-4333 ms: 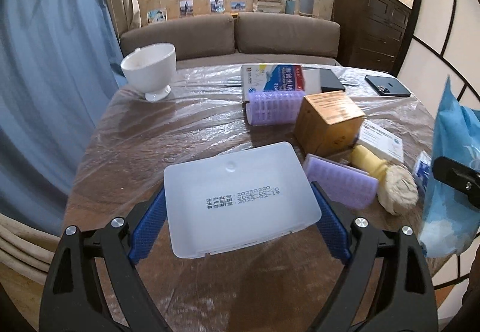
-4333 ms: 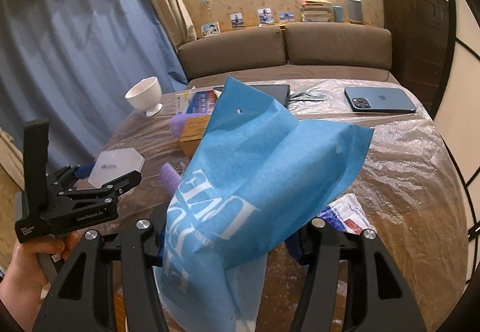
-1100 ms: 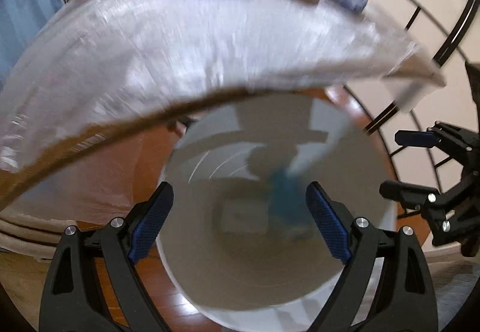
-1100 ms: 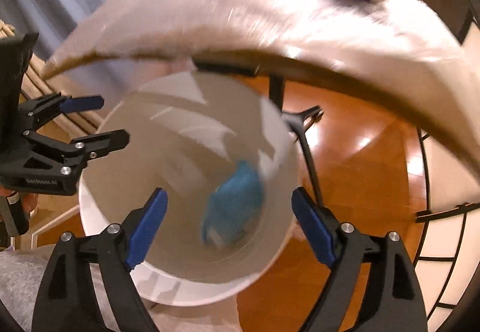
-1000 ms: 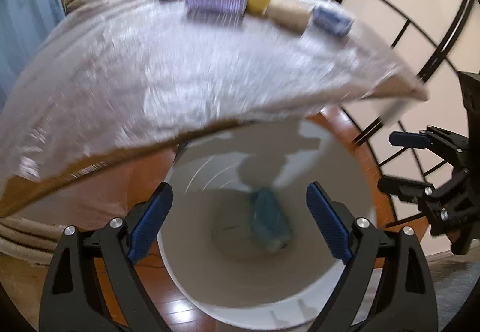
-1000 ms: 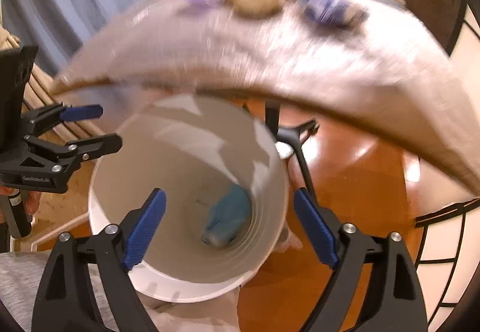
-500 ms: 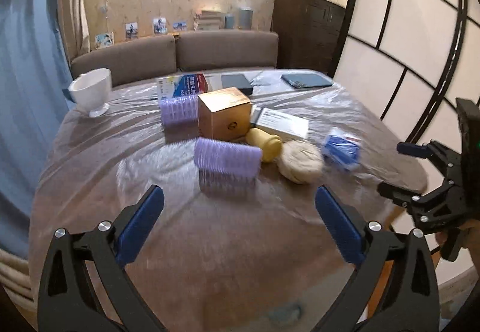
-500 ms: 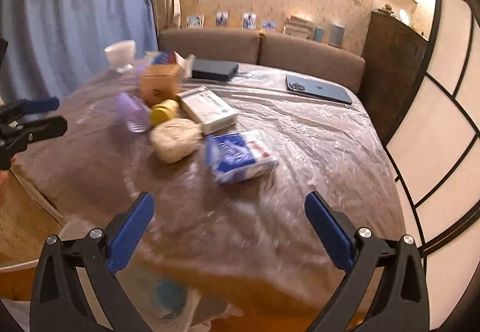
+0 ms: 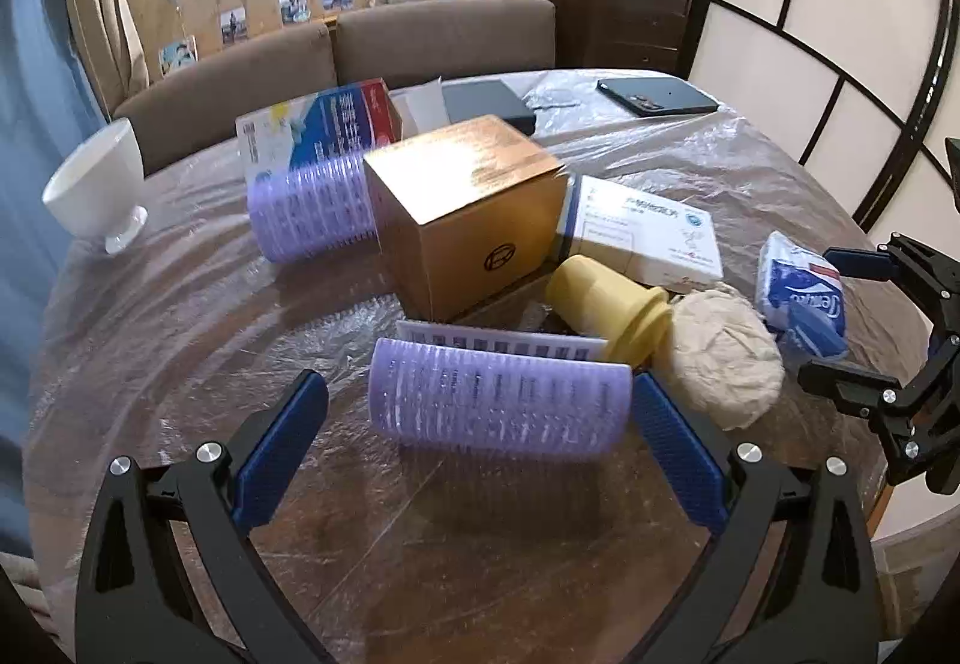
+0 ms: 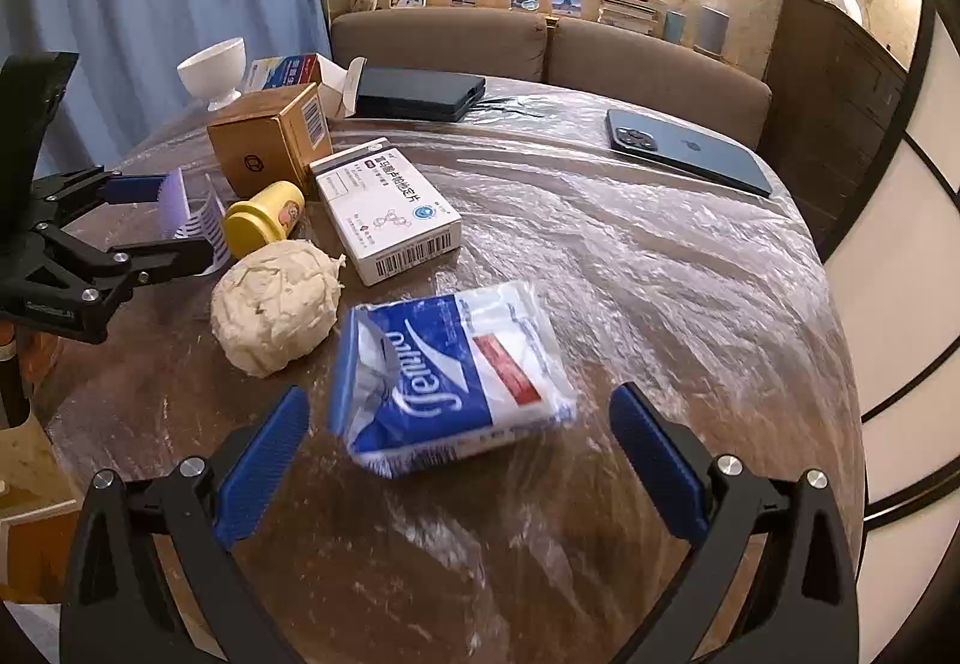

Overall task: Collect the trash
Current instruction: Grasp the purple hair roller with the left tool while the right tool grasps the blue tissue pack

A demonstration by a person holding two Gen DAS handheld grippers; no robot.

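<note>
In the left wrist view, the left gripper (image 9: 480, 436) stood wide apart and empty over the near part of the round table under clear plastic film (image 9: 180, 340). A ridged purple plastic roller (image 9: 501, 406) lay on its side between the blue pads, the right pad close to its end, the left pad apart from it. Just beyond lay a white barcode strip (image 9: 498, 343), a yellow plastic cup on its side (image 9: 606, 304) and a crumpled beige paper ball (image 9: 717, 358) to the right. To do the pick well, the jaws likely needed to drop squarely over the roller's ends and close along its length; a skewed bite might roll it or catch the film. A brown cardboard cube box (image 9: 468, 220) and a second purple roller (image 9: 312, 211) sat farther back.

In the right wrist view, the right gripper (image 10: 459, 460) was likewise spread wide, holding nothing. A blue and white tissue packet (image 10: 450, 376) lay between its pads, touching neither, slightly tilted. The soft wrapper would probably crush, so a centred, lower grip across its width seemed wise, keeping the fingertips from snagging the wrinkled film. The paper ball sat just to the left, and a white medicine box (image 10: 387, 208) lay farther off. The dark blue phone (image 10: 684, 150) at far right looked like no trash.
</note>
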